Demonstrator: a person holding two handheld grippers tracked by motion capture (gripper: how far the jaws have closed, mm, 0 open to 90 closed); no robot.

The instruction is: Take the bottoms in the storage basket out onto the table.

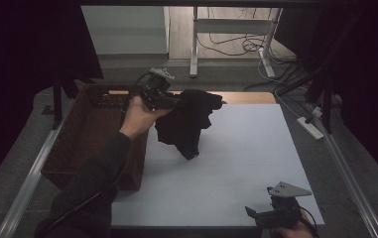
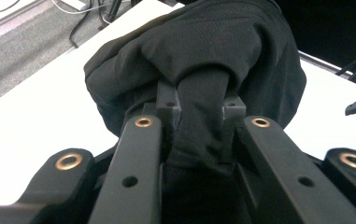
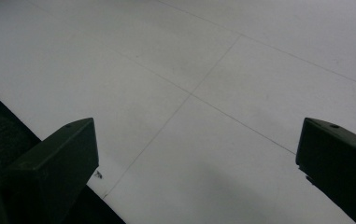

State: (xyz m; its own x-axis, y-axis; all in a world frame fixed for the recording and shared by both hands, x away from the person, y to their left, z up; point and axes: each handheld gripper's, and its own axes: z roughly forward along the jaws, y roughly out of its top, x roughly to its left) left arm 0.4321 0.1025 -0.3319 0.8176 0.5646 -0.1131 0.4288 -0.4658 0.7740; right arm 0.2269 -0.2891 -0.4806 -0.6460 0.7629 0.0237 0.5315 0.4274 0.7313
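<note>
1. A person's left hand [image 1: 139, 116] holds the left tool [image 1: 169, 101] above the far left part of the white surface [image 1: 236, 163], its jaws clamped tight on a fold of a black garment [image 1: 189, 121].
2. The black garment hangs bunched from that tool, its lowest corner dangling over the surface just right of a brown woven basket [image 1: 85, 144]; whether that corner touches the surface cannot be told.
3. In the left gripper view, the cloth [image 2: 203, 70] is pinched between the two black jaws, a ridge of fabric pushed up between the pads [image 2: 168, 100] and the rest billowing out beyond them.
4. The basket stands at the surface's left edge, beside the person's dark sleeve [image 1: 94, 183].
5. The right tool [image 1: 271, 215] rests low at the near right corner of the surface, well apart from the garment, with a grey three-cornered plate [image 1: 288, 190] on top.
6. In the right gripper view, the right tool's jaws stand wide apart with nothing between them, over bare white surface [image 3: 203, 93].
</note>
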